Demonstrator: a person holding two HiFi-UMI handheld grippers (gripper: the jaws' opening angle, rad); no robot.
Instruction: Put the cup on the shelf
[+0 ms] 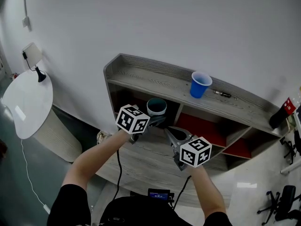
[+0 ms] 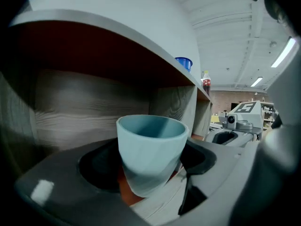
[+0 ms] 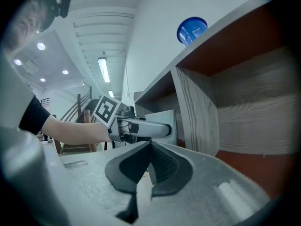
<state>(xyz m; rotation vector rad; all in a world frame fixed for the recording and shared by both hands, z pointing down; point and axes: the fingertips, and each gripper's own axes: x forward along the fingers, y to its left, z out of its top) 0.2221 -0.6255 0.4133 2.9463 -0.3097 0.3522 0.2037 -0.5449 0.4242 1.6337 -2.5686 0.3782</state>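
A pale teal cup stands upright between the jaws of my left gripper, which is shut on its lower half. The cup hangs in front of the left compartment of the grey wooden shelf unit, just under its top board. My right gripper is to the right of the cup, in front of the divider, pads shut together with nothing between them. The right gripper view shows the left gripper's marker cube, not the cup.
A blue plastic cup and a dark pen rest on the top board. A dark bottle with a red label stands at its right end. The compartments to the right have red floors. A white round table stands left.
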